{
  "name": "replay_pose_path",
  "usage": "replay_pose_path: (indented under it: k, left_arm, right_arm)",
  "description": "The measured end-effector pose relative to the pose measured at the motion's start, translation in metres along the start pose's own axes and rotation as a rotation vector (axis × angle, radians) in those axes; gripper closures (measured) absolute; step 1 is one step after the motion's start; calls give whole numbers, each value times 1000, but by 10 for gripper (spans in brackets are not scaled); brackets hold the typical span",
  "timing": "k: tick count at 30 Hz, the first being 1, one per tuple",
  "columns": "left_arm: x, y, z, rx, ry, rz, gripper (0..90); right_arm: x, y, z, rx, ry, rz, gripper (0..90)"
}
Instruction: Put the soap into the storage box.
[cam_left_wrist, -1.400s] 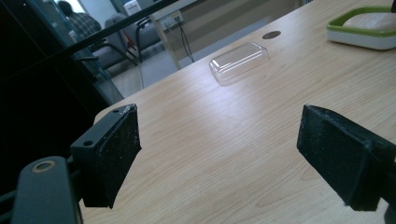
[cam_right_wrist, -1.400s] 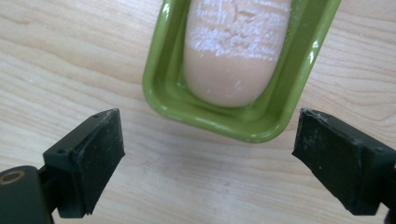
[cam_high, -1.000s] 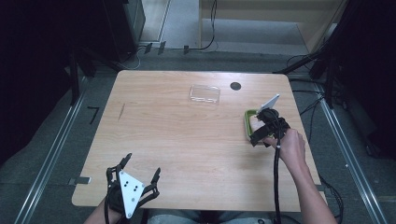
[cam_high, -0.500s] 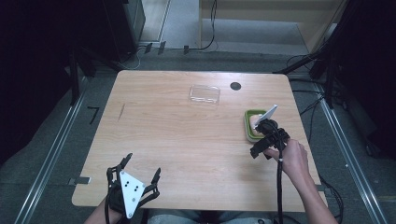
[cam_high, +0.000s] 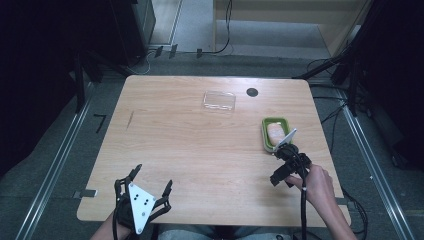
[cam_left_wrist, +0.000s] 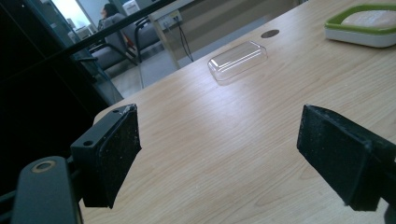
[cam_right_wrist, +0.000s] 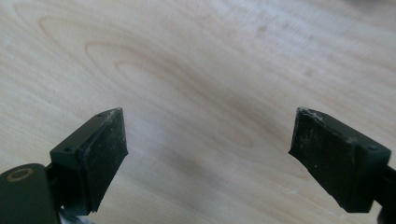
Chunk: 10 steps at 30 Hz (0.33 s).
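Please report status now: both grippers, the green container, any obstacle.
Left gripper open, empty. Right gripper open, empty, beside green container. Clear lid lies apart. No obstacle.

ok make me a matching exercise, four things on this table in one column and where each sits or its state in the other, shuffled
Things:
1. clear lid
2. green-rimmed tray
3. left claw
4. right claw

Descriptions:
A. open, over the table's near left corner
B. far middle of the table, lying flat
C. open over bare wood, just in front of the tray
D. right side of the table, pale block inside

Pairs: 1-B, 2-D, 3-A, 4-C
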<state>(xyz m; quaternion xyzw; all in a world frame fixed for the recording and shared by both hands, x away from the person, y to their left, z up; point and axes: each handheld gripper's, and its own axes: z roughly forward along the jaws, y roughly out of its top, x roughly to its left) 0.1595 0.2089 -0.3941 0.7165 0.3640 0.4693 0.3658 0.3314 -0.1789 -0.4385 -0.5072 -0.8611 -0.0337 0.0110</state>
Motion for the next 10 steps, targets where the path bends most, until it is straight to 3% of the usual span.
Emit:
replay_pose_path:
  k: [10]
  left_arm:
    - [-1, 1, 1, -3, 1, 7, 140]
  right_arm:
    - [8, -10, 13, 35, 18, -35, 139]
